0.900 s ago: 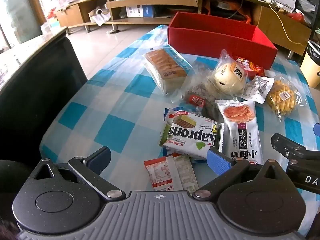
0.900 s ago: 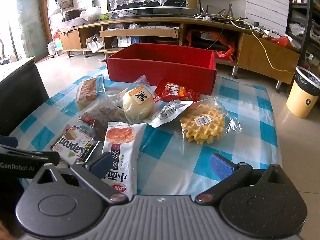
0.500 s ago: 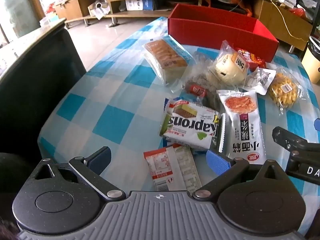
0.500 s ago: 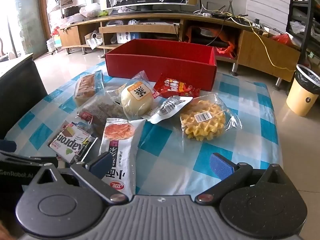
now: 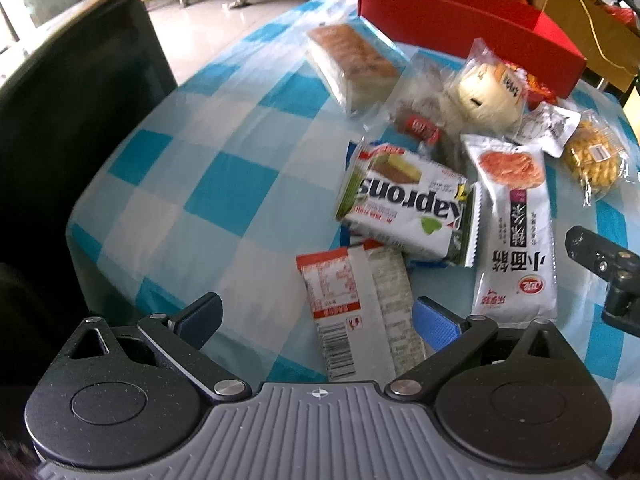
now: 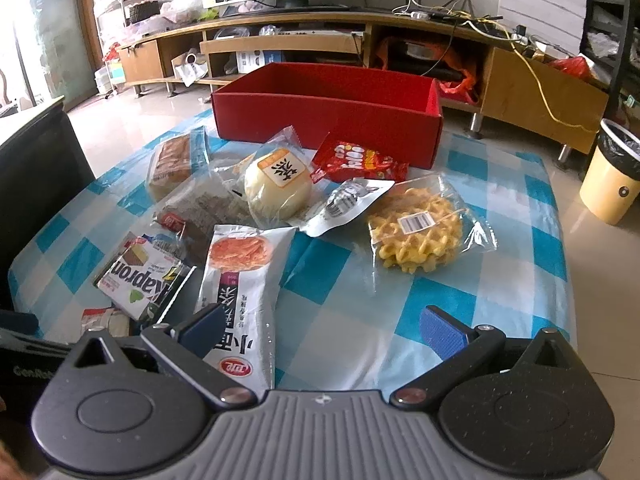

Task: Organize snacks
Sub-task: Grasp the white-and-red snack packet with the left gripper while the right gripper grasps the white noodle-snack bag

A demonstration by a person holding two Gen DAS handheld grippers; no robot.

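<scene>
From the left wrist view, the task looked barely begun. The left gripper (image 5: 316,316) sat at the bottom of the frame with its jaws spread and nothing between them. Just ahead of it, low in the centre, lay a flat red and white packet (image 5: 352,312) with a barcode, its near end reaching between the fingers. Above that was the green and white wafer pack (image 5: 404,208), overlapping the far end of the packet. To the right lay a long white noodle bag (image 5: 516,236). Farther up sat a wrapped sponge cake (image 5: 352,64), a dark brown snack in clear wrap (image 5: 420,108), a round bun (image 5: 484,88), and a waffle (image 5: 592,156) at the right edge. The red box (image 5: 472,36) stood at the upper right, and no snack could be seen inside it, though most of its interior was hidden. Everything rested on the blue checked surface (image 5: 224,184).

From the right wrist view, the right gripper (image 6: 324,330) was also at the bottom, jaws spread and empty. The noodle bag (image 6: 244,280) ran under its left finger. The waffle (image 6: 420,232) sat centre right, the bun (image 6: 278,188) in the middle, a red crisp bag (image 6: 356,162) and a small silver sachet (image 6: 348,200) beside it. The red box (image 6: 328,124) stood behind them; the part of its interior that showed held nothing. All the snacks seemed left to move.
</scene>
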